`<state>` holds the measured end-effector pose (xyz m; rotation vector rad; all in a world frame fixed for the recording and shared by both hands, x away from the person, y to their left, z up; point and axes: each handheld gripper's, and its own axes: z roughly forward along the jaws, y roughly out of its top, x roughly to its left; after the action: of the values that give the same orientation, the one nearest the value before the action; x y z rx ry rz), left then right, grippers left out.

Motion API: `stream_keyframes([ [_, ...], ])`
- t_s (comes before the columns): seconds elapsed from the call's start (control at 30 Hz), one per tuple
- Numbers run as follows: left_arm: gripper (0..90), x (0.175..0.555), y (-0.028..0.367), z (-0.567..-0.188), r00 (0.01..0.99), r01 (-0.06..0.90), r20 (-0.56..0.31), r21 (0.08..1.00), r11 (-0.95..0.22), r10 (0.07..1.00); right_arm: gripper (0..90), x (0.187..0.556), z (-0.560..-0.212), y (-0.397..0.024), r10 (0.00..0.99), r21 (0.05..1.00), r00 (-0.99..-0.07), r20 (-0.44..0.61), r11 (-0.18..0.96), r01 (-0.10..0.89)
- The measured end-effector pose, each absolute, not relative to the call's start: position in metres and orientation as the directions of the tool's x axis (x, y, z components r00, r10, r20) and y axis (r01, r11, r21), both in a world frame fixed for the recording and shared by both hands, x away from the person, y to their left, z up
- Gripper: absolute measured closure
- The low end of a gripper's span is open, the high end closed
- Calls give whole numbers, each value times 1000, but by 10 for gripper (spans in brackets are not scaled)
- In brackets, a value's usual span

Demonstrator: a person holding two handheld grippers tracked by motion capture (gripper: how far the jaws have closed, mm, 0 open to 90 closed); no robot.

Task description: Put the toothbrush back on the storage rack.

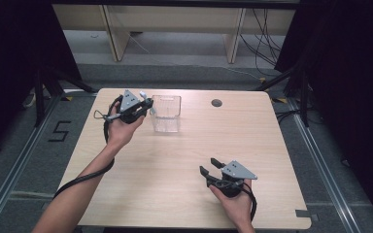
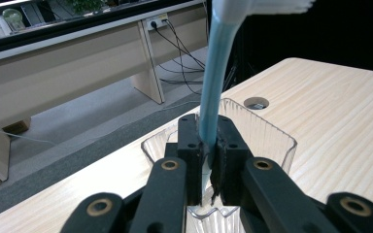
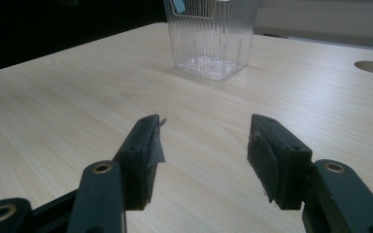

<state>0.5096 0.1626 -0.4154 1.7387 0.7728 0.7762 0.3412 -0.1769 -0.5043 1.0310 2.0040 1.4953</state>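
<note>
I've got the left gripper [image 1: 148, 104] up at the far left part of the table [image 1: 184, 160], right beside the clear ribbed container [image 1: 166, 114]. In the left gripper view its 2 jaws are clamped tight on a blue-handled toothbrush [image 2: 213, 77], pads pressed on the handle, the white bristled head [image 2: 267, 6] sticking up past the top edge. The brush stands nearly upright, and the container's open mouth [image 2: 267, 133] sits directly under and behind the jaws.

My right gripper [image 1: 209, 166] rests low at the near right side of the table, well apart from the container. In the right gripper view its 2 jaws stand wide with only bare wood between them, and the container [image 3: 211, 39] stands upright farther off, dead ahead. There's a round cable hole [image 1: 216, 103] in the tabletop, to the right of the container.
</note>
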Motion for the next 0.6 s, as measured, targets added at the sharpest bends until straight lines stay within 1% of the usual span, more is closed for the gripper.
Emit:
stream_keyframes([
  [0.03, 830, 510, 163, -416, 585, 136, 131, 957, -255, 801, 464, 342, -504, -178, 774, 947, -631, 58, 158, 281],
  [0.13, 830, 511, 163, -418, 586, 142, 129, 956, -258, 800, 464, 342, -504, -177, 771, 944, -633, 73, 151, 293],
  [0.3, 830, 513, 163, -419, 585, 150, 127, 954, -261, 801, 463, 341, -504, -178, 777, 942, -626, 67, 158, 297],
  [0.37, 830, 514, 163, -421, 585, 155, 125, 953, -261, 802, 463, 342, -505, -178, 774, 948, -631, 52, 160, 275],
  [0.4, 830, 515, 164, -421, 587, 136, 144, 953, -272, 797, 463, 340, -505, -176, 778, 941, -622, 90, 138, 309],
  [0.43, 830, 514, 163, -422, 584, 160, 124, 951, -263, 803, 463, 340, -504, -177, 780, 939, -621, 79, 151, 309],
  [0.47, 830, 516, 164, -422, 588, 140, 146, 950, -278, 796, 463, 340, -504, -177, 779, 939, -622, 80, 150, 308],
  [0.5, 830, 515, 163, -423, 585, 163, 124, 950, -266, 802, 463, 340, -504, -177, 779, 939, -622, 79, 151, 309],
  [0.53, 830, 515, 163, -424, 585, 166, 120, 950, -263, 802, 463, 339, -504, -177, 781, 937, -618, 89, 144, 318],
  [0.57, 830, 516, 163, -425, 584, 167, 120, 950, -264, 803, 463, 341, -504, -178, 778, 943, -626, 56, 165, 288],
  [0.6, 830, 516, 163, -425, 583, 170, 116, 951, -260, 804, 463, 340, -504, -177, 779, 940, -623, 76, 153, 306],
])
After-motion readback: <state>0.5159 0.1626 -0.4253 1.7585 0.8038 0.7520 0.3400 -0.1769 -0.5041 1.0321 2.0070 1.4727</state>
